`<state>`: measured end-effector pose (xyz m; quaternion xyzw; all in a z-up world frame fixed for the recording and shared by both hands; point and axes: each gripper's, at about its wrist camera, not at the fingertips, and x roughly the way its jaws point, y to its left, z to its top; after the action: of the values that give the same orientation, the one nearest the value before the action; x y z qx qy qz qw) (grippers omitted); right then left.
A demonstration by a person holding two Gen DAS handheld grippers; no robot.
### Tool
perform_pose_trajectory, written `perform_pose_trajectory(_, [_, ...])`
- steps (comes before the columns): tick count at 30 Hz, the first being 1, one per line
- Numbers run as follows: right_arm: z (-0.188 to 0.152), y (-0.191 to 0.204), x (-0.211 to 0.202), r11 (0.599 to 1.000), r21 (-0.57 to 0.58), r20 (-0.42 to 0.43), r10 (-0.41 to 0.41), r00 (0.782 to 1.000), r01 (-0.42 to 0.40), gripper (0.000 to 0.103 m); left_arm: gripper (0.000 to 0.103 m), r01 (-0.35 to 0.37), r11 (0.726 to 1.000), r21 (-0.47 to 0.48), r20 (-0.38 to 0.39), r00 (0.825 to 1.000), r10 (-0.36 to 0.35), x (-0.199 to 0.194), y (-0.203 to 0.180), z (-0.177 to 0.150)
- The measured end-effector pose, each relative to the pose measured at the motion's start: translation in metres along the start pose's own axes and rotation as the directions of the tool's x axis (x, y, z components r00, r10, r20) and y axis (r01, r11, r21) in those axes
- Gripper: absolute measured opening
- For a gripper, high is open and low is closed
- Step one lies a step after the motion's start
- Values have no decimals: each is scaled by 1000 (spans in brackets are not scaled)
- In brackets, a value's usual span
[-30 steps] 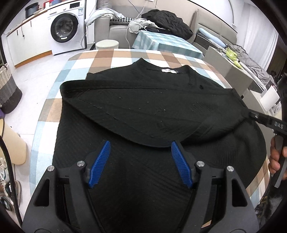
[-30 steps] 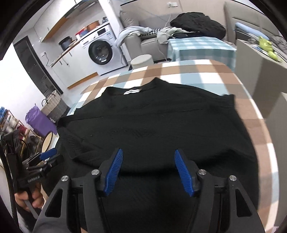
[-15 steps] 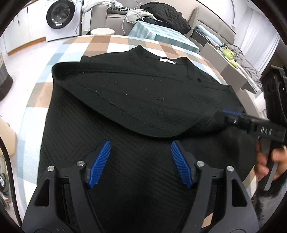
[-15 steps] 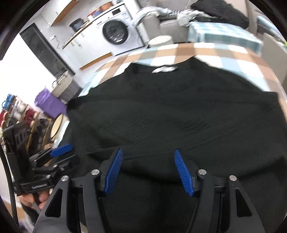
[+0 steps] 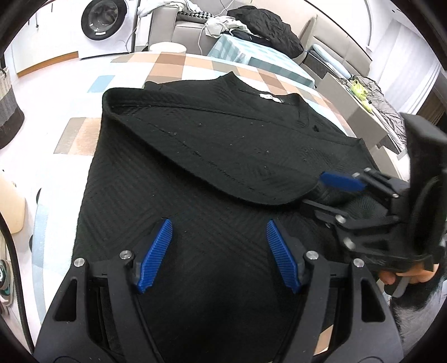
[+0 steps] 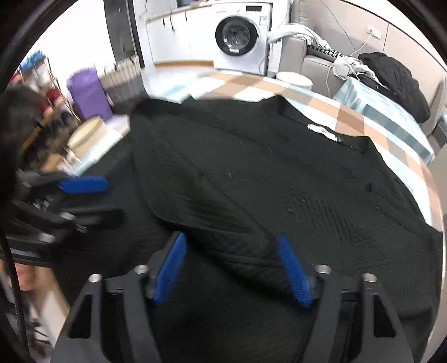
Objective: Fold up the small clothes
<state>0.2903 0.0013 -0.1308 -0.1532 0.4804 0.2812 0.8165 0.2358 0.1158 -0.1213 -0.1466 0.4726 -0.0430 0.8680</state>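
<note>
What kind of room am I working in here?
Most likely a lived-in home, a combined living and laundry area. A white front-loading washing machine stands against the wall, a grey sofa piled with clothes sits behind, and the black knit sweater lies on a checked tablecloth.

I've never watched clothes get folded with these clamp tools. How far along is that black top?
Early on. Done: the black top lies spread on the checked tablecloth, with one sleeve already laid across its body. In hand: nothing is gripped; the left gripper hovers open, and the right gripper sits open at the sleeve's end. Left: the top is not yet folded into a compact bundle.
</note>
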Motion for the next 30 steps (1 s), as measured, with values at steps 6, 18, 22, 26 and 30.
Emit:
perform_pose_trajectory(6, [13, -31, -22, 993, 115, 143, 20, 989, -37, 6, 68, -10, 1000, -14, 24, 1000, 11, -9, 8, 3])
perform_pose_trajectory(18, [12, -112, -41, 926, 368, 136, -142, 981, 83, 50, 68, -66, 996, -67, 28, 997, 68, -5, 36, 17])
perform_pose_trajectory(22, [-15, -153, -42, 892, 421, 46, -200, 979, 163, 50, 68, -79, 995, -68, 28, 996, 81, 0, 39, 25])
perform_pose_trajectory(26, [-33, -173, -23, 870, 440, -50, -224, 973, 222, 50, 68, -82, 995, -60, 23, 996, 83, 4, 35, 29])
perform_pose_trajectory(30, [-37, -166, -11, 891, 363, -55, -273, 961, 274, 46, 68, -87, 995, -52, 16, 996, 88, 7, 33, 29])
